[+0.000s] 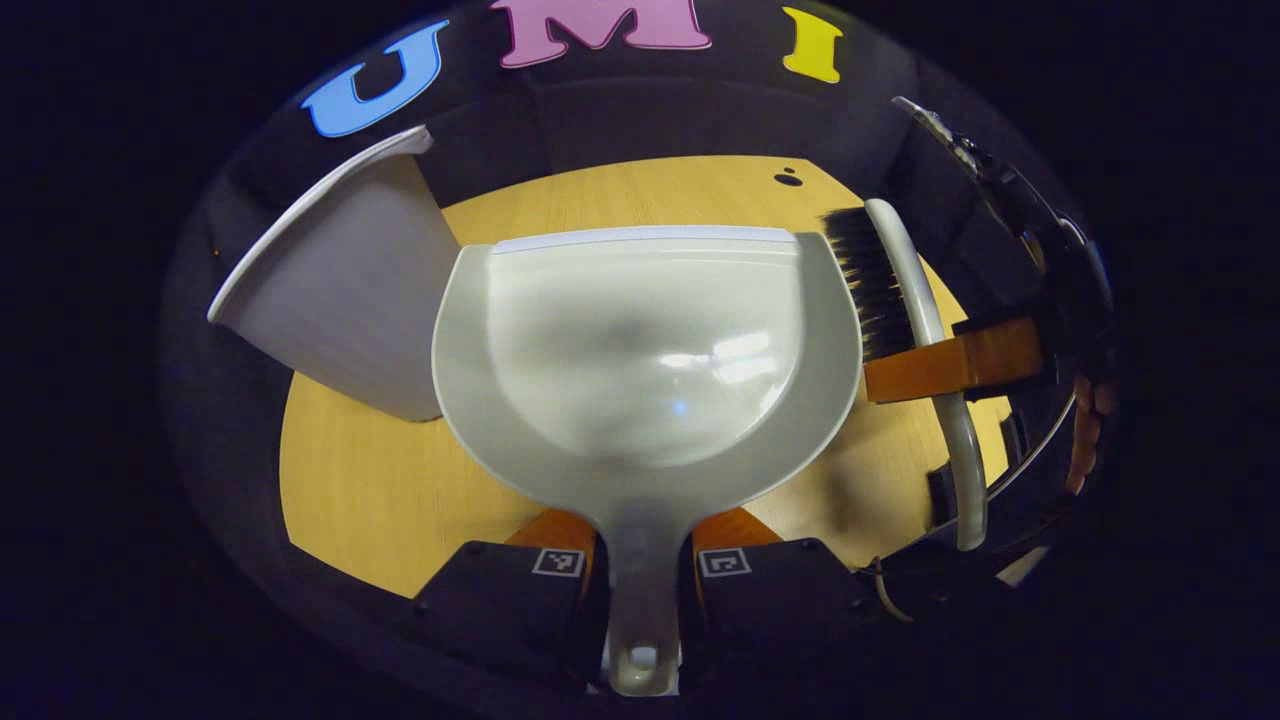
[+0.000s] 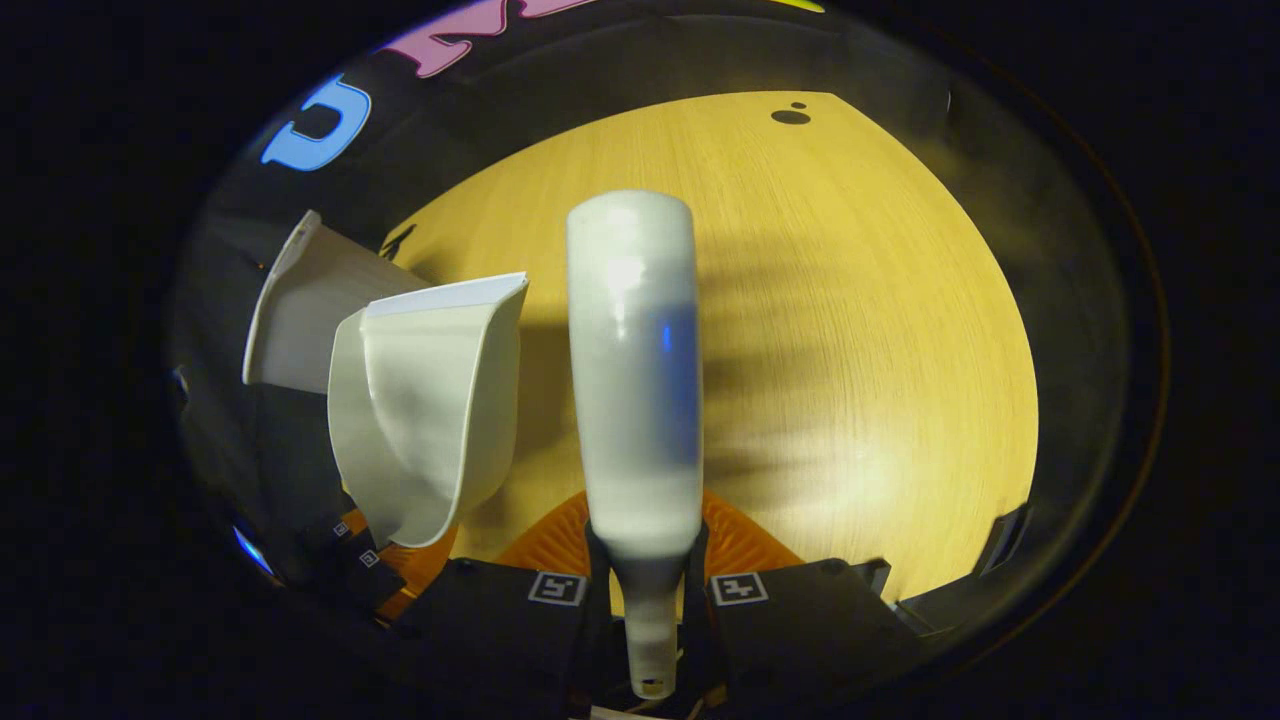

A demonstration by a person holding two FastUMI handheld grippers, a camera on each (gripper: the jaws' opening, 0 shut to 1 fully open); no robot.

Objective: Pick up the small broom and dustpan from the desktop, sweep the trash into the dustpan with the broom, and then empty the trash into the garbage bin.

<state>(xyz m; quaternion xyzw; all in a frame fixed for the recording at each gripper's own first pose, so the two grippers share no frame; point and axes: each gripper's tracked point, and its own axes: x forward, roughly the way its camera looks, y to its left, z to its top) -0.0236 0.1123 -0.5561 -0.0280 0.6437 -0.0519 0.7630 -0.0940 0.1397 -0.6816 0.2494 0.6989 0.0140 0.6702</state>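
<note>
My left gripper (image 1: 640, 560) is shut on the handle of the white dustpan (image 1: 650, 340), which is held level above the wooden desktop (image 1: 370, 490); its pan looks empty. To its right is the small broom (image 1: 915, 300), white-backed with dark bristles, gripped by the other gripper's fingers (image 1: 950, 365). In the right gripper view my right gripper (image 2: 645, 570) is shut on the broom's handle, and the broom's white back (image 2: 635, 370) rises straight ahead. The dustpan (image 2: 430, 410) hangs at the left there. A white garbage bin (image 1: 340, 290) stands at the desktop's left edge, also seen as the bin (image 2: 300, 310) behind the dustpan.
A small dark spot (image 1: 788, 178) marks the far side of the desktop, the same spot (image 2: 790, 116) in the right gripper view. A hand (image 1: 1085, 440) holds the other gripper at the right edge. Bare wood (image 2: 860, 330) spreads to the right of the broom.
</note>
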